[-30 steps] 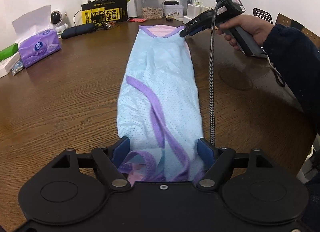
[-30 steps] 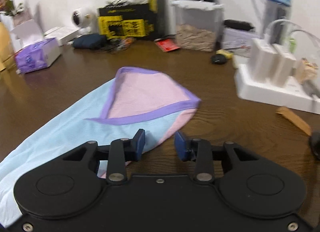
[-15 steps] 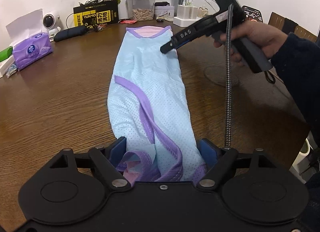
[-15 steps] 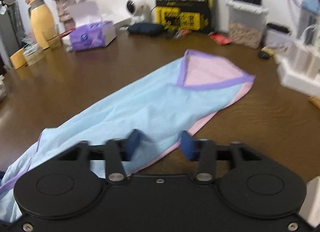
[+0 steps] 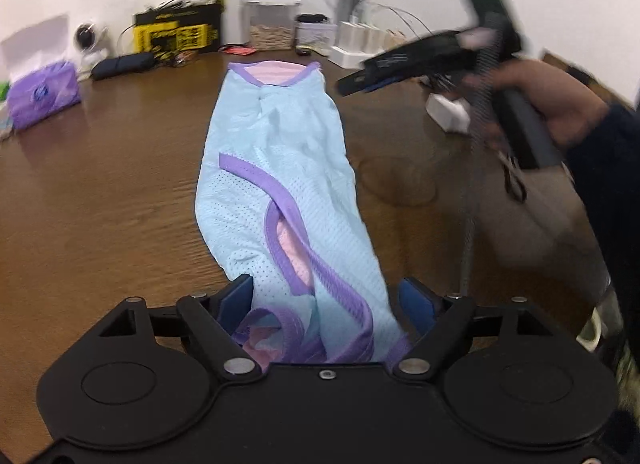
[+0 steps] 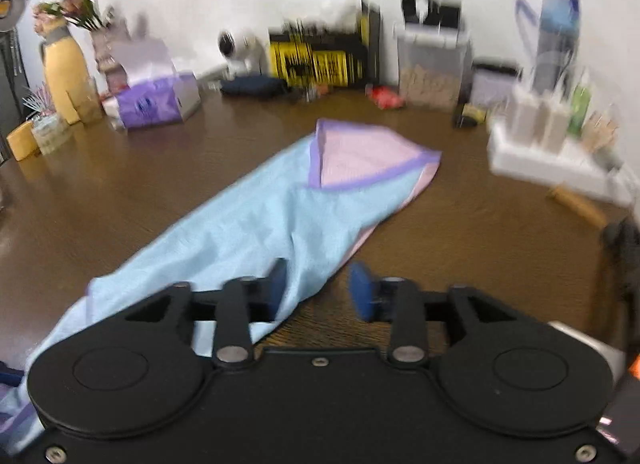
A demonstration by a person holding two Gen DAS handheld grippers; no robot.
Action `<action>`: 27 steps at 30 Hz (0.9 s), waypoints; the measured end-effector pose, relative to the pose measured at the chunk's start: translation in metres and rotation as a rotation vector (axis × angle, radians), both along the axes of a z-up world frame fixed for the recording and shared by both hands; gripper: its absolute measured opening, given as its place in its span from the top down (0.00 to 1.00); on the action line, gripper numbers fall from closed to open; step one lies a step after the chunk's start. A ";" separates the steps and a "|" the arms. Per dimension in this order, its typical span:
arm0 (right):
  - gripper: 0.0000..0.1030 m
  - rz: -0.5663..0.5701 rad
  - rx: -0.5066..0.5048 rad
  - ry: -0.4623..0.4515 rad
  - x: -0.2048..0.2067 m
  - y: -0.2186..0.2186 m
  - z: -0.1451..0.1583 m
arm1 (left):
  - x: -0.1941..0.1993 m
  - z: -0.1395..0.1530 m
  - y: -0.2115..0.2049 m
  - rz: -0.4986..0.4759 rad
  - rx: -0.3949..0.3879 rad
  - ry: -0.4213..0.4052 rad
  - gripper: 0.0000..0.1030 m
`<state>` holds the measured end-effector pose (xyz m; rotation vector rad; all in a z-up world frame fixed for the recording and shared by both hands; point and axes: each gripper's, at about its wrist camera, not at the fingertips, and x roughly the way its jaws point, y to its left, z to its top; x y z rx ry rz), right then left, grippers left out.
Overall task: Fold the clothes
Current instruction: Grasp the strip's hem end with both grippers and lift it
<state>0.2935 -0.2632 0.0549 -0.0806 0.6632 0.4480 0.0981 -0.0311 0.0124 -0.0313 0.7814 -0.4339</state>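
A: Blue mesh garment (image 5: pixel 280 167) lies in one long narrow strip across the wooden counter (image 5: pixel 100 191), so lengthwise it's folded; the crosswise folds remain.

B: Left gripper (image 5: pixel 326 296) stands wide, the bunched near end between its pads; pressing or not, I cannot tell. Right gripper (image 6: pixel 318 290), a second ago at the pink far corner, now hangs mid-strip, jaws opening, empty.
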 end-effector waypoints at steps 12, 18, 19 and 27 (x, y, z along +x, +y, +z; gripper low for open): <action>0.26 0.499 -0.059 -0.249 -0.174 -0.004 -0.007 | -0.046 0.024 0.074 -0.580 0.068 -0.395 0.06; 0.26 0.648 -0.026 -0.191 -0.191 0.035 -0.023 | -0.027 0.000 0.055 -0.722 0.137 -0.350 0.25; 0.26 0.655 -0.030 -0.186 -0.192 0.039 -0.025 | -0.023 -0.005 0.053 -0.737 0.139 -0.325 0.30; 0.27 0.712 -0.028 -0.082 -0.185 0.056 -0.038 | -0.020 -0.018 0.058 -0.742 0.086 -0.230 0.50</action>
